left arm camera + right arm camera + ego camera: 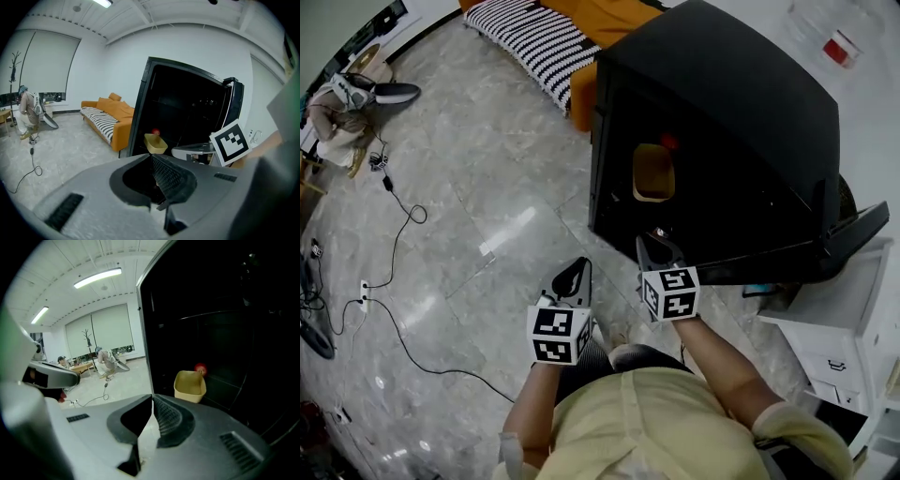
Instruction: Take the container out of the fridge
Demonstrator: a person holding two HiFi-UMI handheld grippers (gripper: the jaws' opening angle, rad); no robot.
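A pale yellow container (653,173) stands on a shelf inside the open black fridge (722,103), with a small red thing (669,142) just behind it. The container shows again in the left gripper view (155,143) and in the right gripper view (190,386). My right gripper (656,244) is shut and empty, just in front of the fridge opening and short of the container; its jaws (152,398) point a little left of the container. My left gripper (574,274) hangs lower and to the left over the floor, its jaws (151,157) shut with nothing in them.
The fridge door (825,246) stands open to the right. A white drawer cabinet (834,328) sits at the right beside it. An orange sofa with a striped cover (534,33) is behind the fridge. Cables (394,253) run over the grey floor, and a person (342,108) crouches far left.
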